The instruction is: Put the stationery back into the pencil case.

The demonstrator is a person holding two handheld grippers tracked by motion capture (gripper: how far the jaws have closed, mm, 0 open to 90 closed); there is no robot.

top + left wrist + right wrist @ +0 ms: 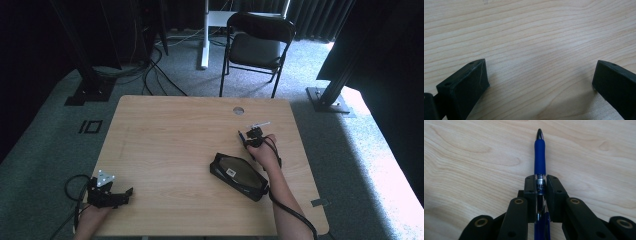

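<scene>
Your right hand [266, 152] is reaching forward over the right half of the table [170, 150], with the forearm coming in from the near right edge. It is holding the right gripper [248, 137] well out toward the far right part of the tabletop, pointing away and a little to the left. In the right gripper view its jaws are clenching a blue pen [539, 162] around the clear barrel, just behind the blue grip; the pen's pointed tip is sticking out ahead of the jaws over bare wood.

Your left hand [92, 215] is resting at the near left corner of the table, holding the left gripper [122, 195] low and pointing right. Its jaws are standing wide apart with only wood grain between them, gripping nothing.

A black pencil case [239, 176] is lying on the table just left of your right forearm, set at a slant, nearer to you than the pen. Its top is looking open or see-through, and a small white label is showing inside; what else it is holding you cannot tell from here.
</scene>
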